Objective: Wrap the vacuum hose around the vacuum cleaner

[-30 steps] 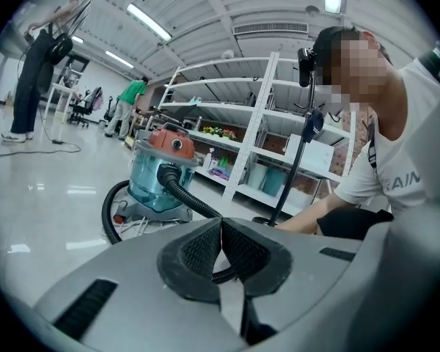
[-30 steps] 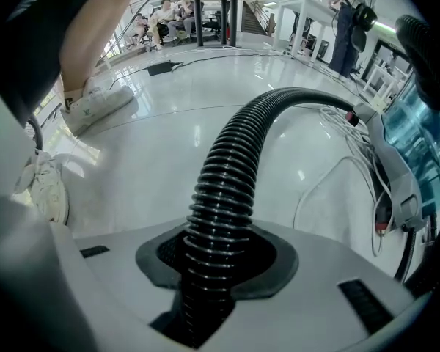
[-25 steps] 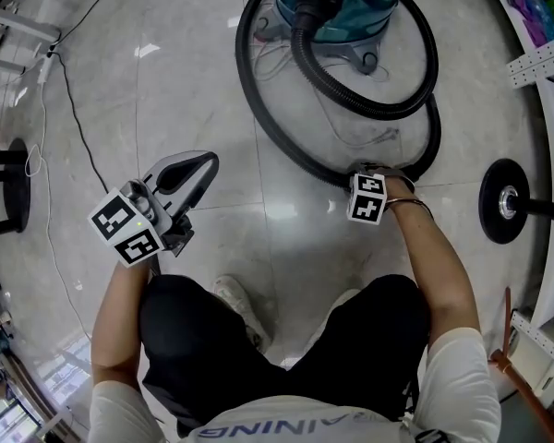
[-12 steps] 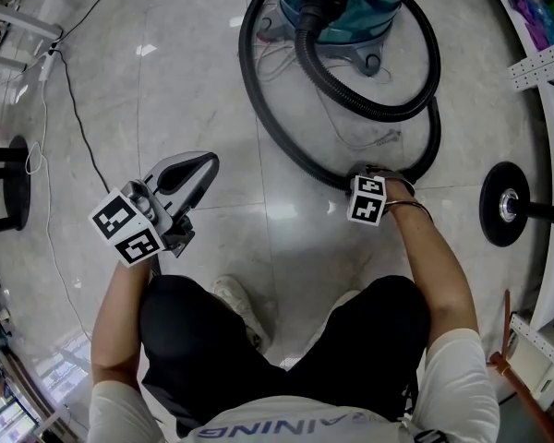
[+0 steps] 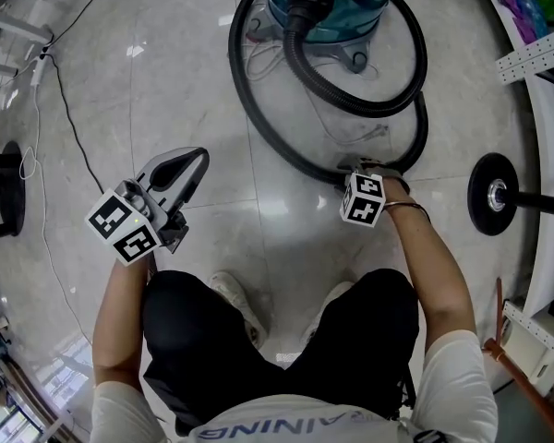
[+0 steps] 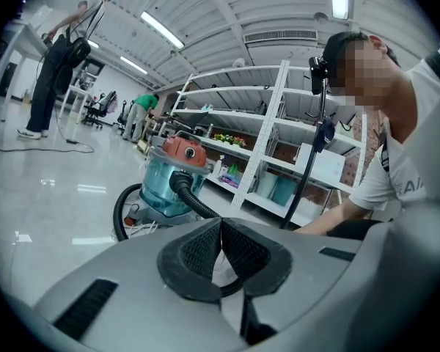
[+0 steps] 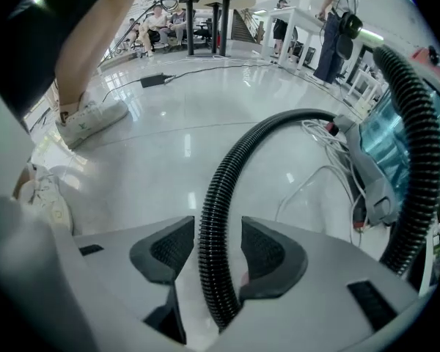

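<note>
**A:** The right gripper (image 7: 218,249) has just been opening its jaws. The ribbed black hose (image 7: 221,182) runs between the pads with a gap on each side, so nothing pinches it.

**B:** And the left gripper (image 6: 221,229)?

**A:** Its jaws are together on nothing. It is held out to the side above the floor (image 5: 194,72), well apart from the hose.

**B:** Where does the hose lie?

**A:** It leaves the front of the vacuum cleaner (image 5: 332,12) and lies on the floor in a wide, slack loop around the base. The near side of the loop is right under the right gripper.

**B:** What could go wrong?

**A:** I'd say the loop may spring wider once it is free, because a ribbed hose is stiff and nothing pins it against the body. If the gripper lifts off at a slant, a pad could catch the ribs and drag the loop away. The thin white cord (image 7: 308,185) beside the base could also get trapped under the hose when the loop is tightened.
</note>
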Available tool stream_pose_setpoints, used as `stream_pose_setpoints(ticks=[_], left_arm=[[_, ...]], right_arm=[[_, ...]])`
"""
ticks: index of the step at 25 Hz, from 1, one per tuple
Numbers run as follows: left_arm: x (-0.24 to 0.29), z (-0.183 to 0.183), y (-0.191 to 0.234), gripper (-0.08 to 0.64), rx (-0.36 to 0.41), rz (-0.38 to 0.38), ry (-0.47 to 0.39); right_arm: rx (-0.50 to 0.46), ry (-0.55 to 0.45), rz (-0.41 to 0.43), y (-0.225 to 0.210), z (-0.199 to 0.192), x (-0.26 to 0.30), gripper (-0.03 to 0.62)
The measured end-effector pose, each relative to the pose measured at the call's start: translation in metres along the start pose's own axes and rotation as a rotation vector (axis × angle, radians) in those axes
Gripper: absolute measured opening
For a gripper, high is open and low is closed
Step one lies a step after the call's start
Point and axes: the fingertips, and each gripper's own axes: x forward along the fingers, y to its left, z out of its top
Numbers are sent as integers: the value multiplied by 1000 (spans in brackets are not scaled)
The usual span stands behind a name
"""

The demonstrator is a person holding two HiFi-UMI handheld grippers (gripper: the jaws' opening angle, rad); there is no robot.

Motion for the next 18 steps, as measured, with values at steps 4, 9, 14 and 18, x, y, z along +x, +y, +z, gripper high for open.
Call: stream_pose_setpoints(ticks=[4,9,14,18], left_arm=[[-2,35,-15,18,-34,23,0],[-10,98,-62,18,-91,3,0],[-31,160,-115,18,-35,-1,59],[-55,216,-146,18,70,43,111]], right_arm=[[38,-24,-31,9,16,-61,115],[113,-68,-81,15,43,-160,74],[208,-128,-148,11,92,-268,46],[263,-169,-181,8,135,-351,43]])
